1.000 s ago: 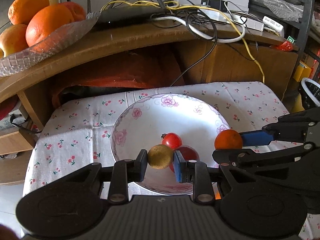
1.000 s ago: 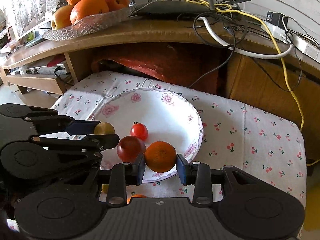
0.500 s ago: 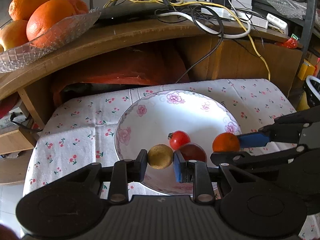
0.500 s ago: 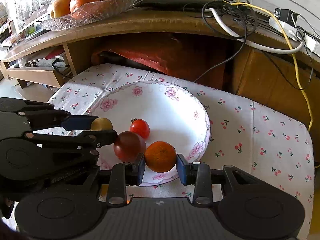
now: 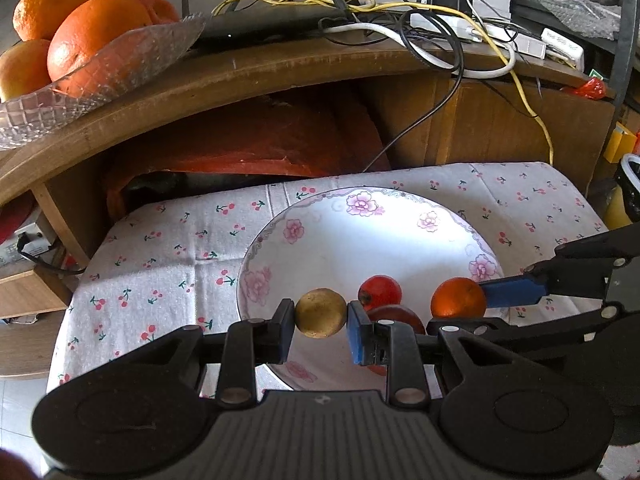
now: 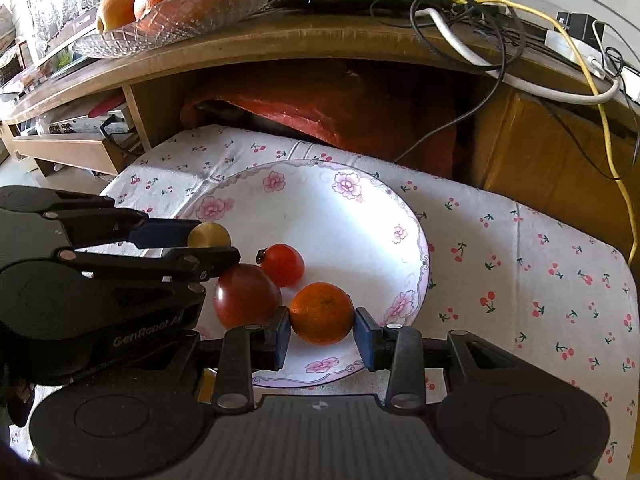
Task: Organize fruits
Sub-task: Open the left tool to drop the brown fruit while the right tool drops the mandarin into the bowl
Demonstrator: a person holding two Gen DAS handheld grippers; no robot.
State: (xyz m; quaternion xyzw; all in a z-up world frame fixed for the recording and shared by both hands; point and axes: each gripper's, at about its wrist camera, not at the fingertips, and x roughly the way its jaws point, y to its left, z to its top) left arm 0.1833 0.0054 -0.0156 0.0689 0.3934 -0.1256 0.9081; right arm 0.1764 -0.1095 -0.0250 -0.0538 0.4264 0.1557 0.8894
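My left gripper [image 5: 321,320] is shut on a small yellow-brown round fruit [image 5: 321,313], held over the near left part of a white floral plate [image 5: 360,216]. The same fruit [image 6: 209,235] shows in the right wrist view between the left gripper's fingers. My right gripper [image 6: 322,330] is shut on a small orange [image 6: 322,307] above the plate's [image 6: 340,200] near edge; that orange [image 5: 458,298] appears at the right of the left wrist view. A small red tomato [image 6: 282,264] and a larger dark red tomato [image 6: 246,296] lie on the plate.
The plate rests on a cherry-print cloth [image 6: 520,260] over a low surface. Behind it rises a wooden shelf [image 5: 280,68] carrying a glass bowl [image 5: 100,72] of oranges and apples, a router and tangled cables [image 5: 440,40]. A red cloth [image 5: 260,140] fills the space under the shelf.
Both grippers have moved forward over the plate with their fruits still held. The plate and the shelf look nearer now.
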